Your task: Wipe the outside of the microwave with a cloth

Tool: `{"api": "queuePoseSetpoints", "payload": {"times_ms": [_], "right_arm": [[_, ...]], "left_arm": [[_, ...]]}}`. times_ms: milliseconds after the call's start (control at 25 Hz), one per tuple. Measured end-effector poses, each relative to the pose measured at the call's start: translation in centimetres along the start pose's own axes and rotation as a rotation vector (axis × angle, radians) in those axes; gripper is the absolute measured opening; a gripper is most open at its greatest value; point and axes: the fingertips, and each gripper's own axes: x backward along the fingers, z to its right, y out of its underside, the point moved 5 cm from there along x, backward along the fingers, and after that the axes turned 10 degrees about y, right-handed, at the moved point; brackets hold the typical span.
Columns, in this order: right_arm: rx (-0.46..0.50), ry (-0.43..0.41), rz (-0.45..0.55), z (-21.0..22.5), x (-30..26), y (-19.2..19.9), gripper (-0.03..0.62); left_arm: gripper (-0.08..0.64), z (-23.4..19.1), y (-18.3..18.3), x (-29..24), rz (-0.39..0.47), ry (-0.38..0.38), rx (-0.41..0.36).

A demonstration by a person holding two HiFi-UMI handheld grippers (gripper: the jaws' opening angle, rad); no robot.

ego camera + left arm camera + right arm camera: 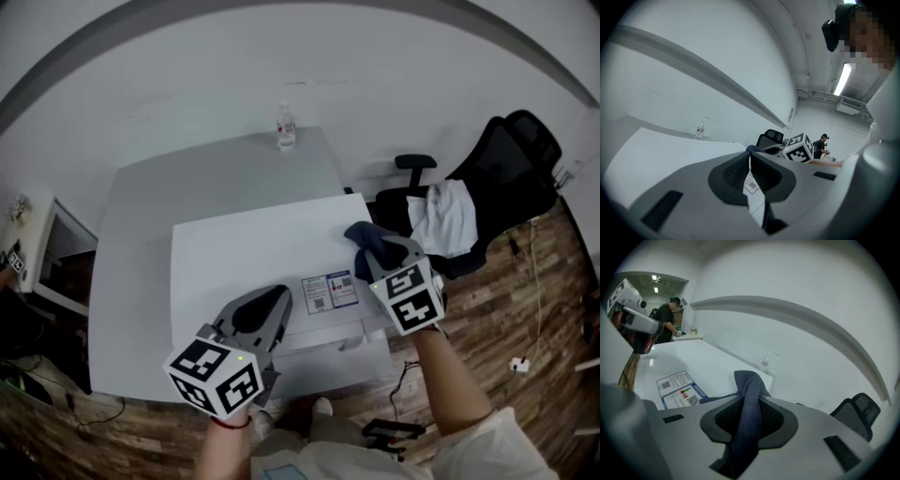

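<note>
The white microwave point(248, 248) stands on a grey table, seen from above, with a label sticker point(330, 291) near its front right. My right gripper point(372, 251) sits at the microwave's top right edge, shut on a dark blue cloth point(366, 236). In the right gripper view the cloth point(749, 413) runs between the jaws and bunches up beyond them over the white top point(693, 362). My left gripper point(269, 305) hovers over the front of the top, jaws together and holding nothing. Its view shows the white top point(670, 150) and the cloth point(751, 149) ahead.
A clear bottle point(286, 127) stands at the grey table's point(141, 225) far edge. A black office chair point(497, 178) with a white garment point(445, 217) is to the right. A boxy white unit point(56, 258) sits at the left. Cables lie on the wooden floor point(534, 319).
</note>
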Motion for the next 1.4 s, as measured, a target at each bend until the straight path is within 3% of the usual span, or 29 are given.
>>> {"api": "queuePoseSetpoints", "payload": {"times_ms": [440, 760, 1040, 1400], "right_arm": [[0.007, -0.002, 0.010, -3.7, 7.8, 3.2, 0.095], [0.026, -0.010, 0.014, -7.1, 9.8, 2.8, 0.095], [0.075, -0.070, 0.028, -12.2, 10.6, 0.7, 0.095], [0.191, -0.213, 0.084, -21.3, 10.1, -4.6, 0.095]], "left_arm": [[0.014, 1.7, 1.9, 1.7, -0.014, 0.034, 0.005], [0.013, 2.4, 3.0, 4.2, -0.026, 0.050, 0.008], [0.013, 1.7, 2.9, 8.5, -0.004, 0.008, 0.016], [0.014, -1.0, 3.6, 14.7, 0.043, -0.059, 0.043]]}}
